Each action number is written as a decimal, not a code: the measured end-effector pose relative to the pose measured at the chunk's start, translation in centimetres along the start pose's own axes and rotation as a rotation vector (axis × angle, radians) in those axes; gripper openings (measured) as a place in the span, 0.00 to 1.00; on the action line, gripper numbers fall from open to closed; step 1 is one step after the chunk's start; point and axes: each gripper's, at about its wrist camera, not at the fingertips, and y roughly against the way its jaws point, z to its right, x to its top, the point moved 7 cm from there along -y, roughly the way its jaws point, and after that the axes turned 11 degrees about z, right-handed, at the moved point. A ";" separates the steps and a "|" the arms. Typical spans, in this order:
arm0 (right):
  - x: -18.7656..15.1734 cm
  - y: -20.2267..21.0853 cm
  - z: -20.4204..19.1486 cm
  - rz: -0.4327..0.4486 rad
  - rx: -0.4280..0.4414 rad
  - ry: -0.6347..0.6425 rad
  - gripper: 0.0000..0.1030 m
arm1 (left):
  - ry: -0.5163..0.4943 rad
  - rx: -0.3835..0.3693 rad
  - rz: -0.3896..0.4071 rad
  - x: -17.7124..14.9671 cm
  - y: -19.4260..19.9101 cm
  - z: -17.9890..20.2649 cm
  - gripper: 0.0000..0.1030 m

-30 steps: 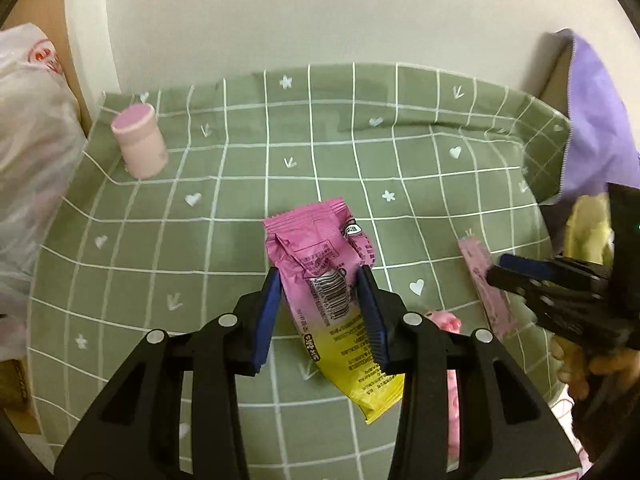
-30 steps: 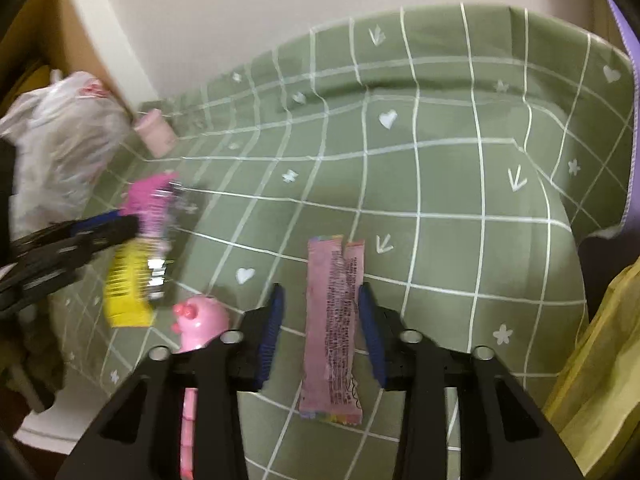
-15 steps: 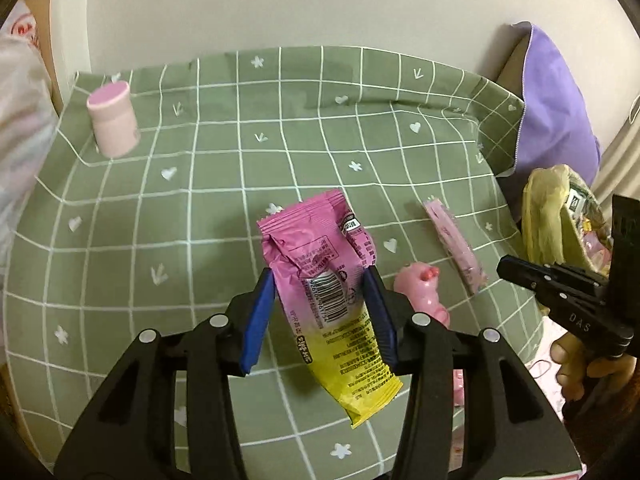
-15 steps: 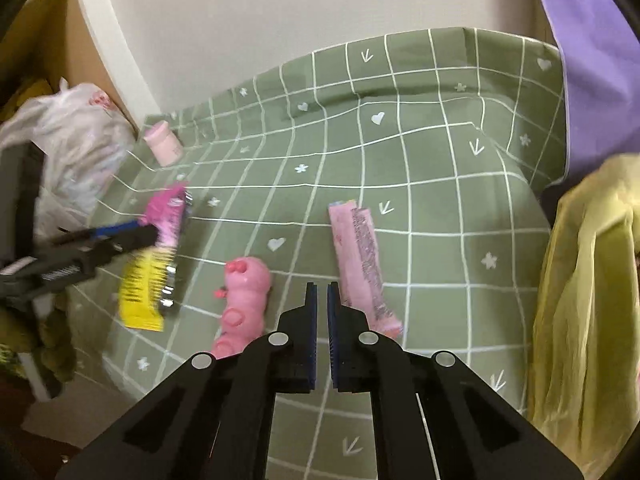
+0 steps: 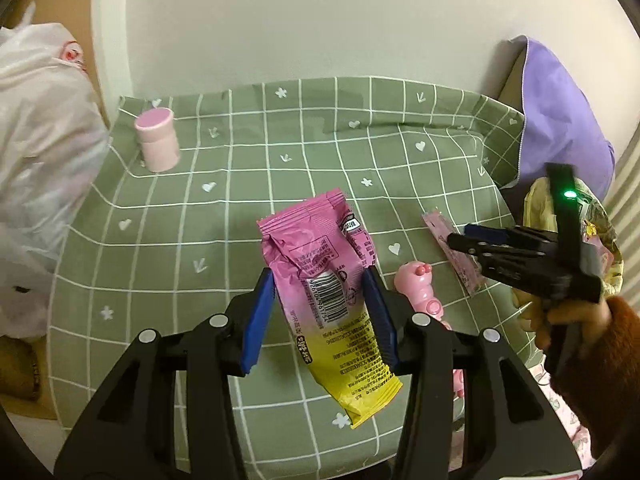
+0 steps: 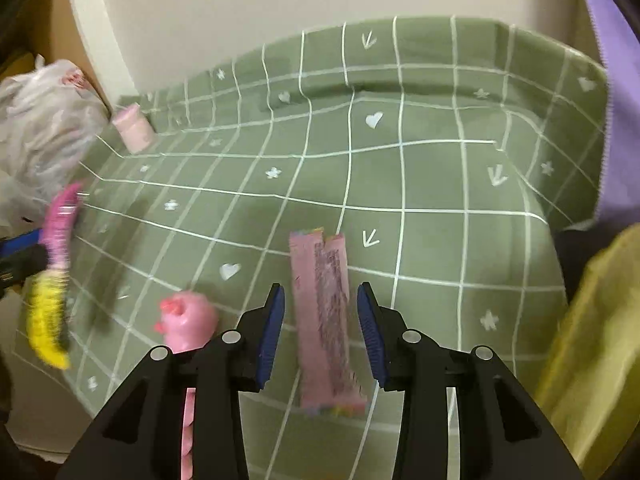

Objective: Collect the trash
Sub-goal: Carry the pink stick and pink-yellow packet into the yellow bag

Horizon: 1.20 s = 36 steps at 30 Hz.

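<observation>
My left gripper (image 5: 320, 316) is shut on a pink and yellow snack wrapper (image 5: 320, 280) and holds it above the green checked cloth (image 5: 240, 208). The same wrapper shows blurred at the left of the right wrist view (image 6: 52, 276). My right gripper (image 6: 320, 332) is open, its jaws on either side of a long pink sachet (image 6: 324, 320) lying flat on the cloth. In the left wrist view the right gripper (image 5: 464, 236) hovers over that sachet (image 5: 448, 248).
A pink pig toy (image 6: 188, 320) lies left of the sachet. A pink capped jar (image 5: 156, 144) stands at the cloth's far left corner. A white plastic bag (image 5: 36, 160) is at the left, a yellow bag (image 6: 592, 340) and a purple cushion (image 5: 560, 128) at the right.
My right gripper shut and drew back half a second ago, and is now open again around the pink sachet. My left gripper has kept the wrapper and lifted it slightly.
</observation>
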 end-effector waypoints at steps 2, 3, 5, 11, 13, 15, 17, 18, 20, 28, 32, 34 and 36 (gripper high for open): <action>-0.6 -0.5 -0.2 -0.038 0.019 0.021 0.15 | 0.008 0.002 0.012 0.3 0.6 -0.1 0.42; -0.6 -0.1 -0.4 -0.028 0.026 0.026 0.15 | 0.000 0.003 0.026 0.7 1.0 0.1 0.42; -0.3 1.7 -0.9 0.014 0.055 0.024 0.12 | -0.024 0.000 0.069 2.0 2.0 0.6 0.42; 3.6 11.6 -0.7 0.256 0.037 -0.020 0.12 | -0.076 -0.084 0.233 7.3 4.9 3.8 0.42; 4.7 15.5 -0.1 0.341 0.003 -0.018 0.12 | -0.095 -0.130 0.291 9.1 5.8 5.6 0.42; 5.4 19.2 0.7 0.412 -0.035 -0.024 0.12 | -0.111 -0.189 0.332 10.7 6.5 7.7 0.42; 5.4 22.1 1.7 0.459 -0.081 -0.031 0.12 | -0.132 -0.256 0.359 11.8 6.9 10.0 0.42; 5.4 23.1 2.2 0.473 -0.100 -0.034 0.12 | -0.141 -0.283 0.365 12.1 7.0 11.0 0.42; 4.7 25.9 3.6 0.502 -0.157 -0.052 0.12 | -0.163 -0.343 0.374 12.6 7.0 13.3 0.42; 0.3 33.2 10.1 0.534 -0.364 -0.161 0.12 | -0.229 -0.563 0.327 12.0 5.6 22.8 0.42; -2.2 35.7 13.3 0.542 -0.424 -0.238 0.12 | -0.258 -0.639 0.293 11.0 4.6 26.9 0.42; -2.9 36.1 14.5 0.540 -0.436 -0.264 0.12 | -0.276 -0.664 0.270 10.4 3.8 29.0 0.42; -3.5 36.1 15.5 0.534 -0.444 -0.284 0.12 | -0.284 -0.684 0.256 10.0 3.1 30.9 0.42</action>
